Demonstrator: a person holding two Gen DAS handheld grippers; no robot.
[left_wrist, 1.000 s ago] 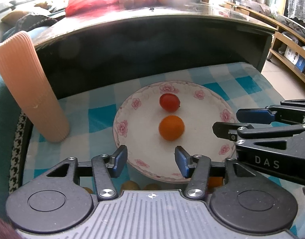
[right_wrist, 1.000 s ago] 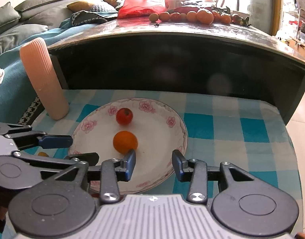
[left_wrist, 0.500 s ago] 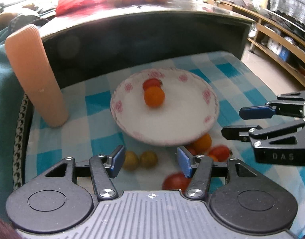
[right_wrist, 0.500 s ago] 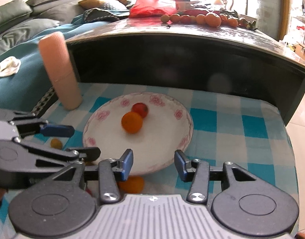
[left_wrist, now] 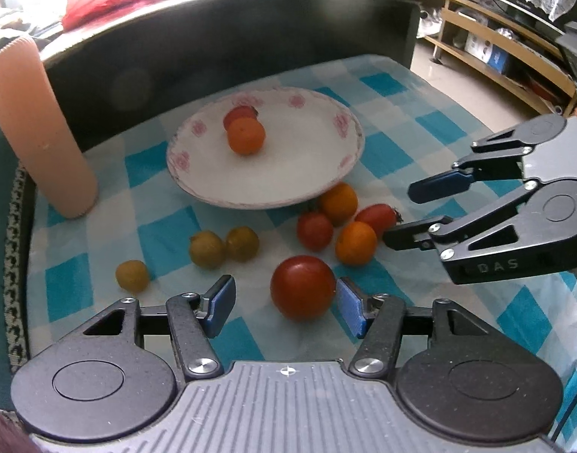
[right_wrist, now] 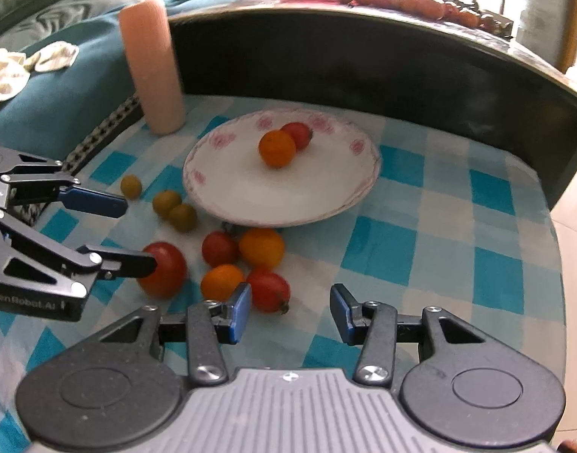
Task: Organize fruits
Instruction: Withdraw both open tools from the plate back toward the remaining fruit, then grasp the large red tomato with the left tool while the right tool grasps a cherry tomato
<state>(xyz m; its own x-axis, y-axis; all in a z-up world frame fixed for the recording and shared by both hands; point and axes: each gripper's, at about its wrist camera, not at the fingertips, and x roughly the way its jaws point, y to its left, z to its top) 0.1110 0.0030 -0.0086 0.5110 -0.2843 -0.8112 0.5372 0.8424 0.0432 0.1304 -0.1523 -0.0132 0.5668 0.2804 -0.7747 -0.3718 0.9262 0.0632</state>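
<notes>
Showing two hand-held black tongs with blue pads poised over a blue-and-white checked cloth on the desk [left_wrist: 394,143], fruit scattered in front of a white plate with pink flowers on its rim [left_wrist: 345,124]. On the plate already: a small round orange [left_wrist: 246,136] touching a small red tomato [left_wrist: 240,112] behind it. Left tongs [left_wrist: 284,305] spread wide apart, holding nothing, with a large round red tomato [left_wrist: 302,287] lying between the blue pads, nearer the right-hand pad and just about touching it, so closest to the left hand. Right tongs [right_wrist: 290,309] also spread apart and empty, with an oval red plum tomato [right_wrist: 268,289] lying just ahead, beside the left pad, its long axis slanting across the gap. Clustered near that: two loose oranges [right_wrist: 221,281], a small round red tomato [right_wrist: 219,248], and three dull yellow-green fruits [right_wrist: 167,201] further left. Standing at the far left edge of the cloth, a tall ribbed peach-coloured cylinder [left_wrist: 39,124]. Readable writing: "DAS" on the side of the right tongs seen from the left camera, and "GenRobot.AI" on the side of the left tongs seen from the right camera. Likely next step, as a judgement: closing the left tongs on the large tomato and carrying it forward to the plate
</notes>
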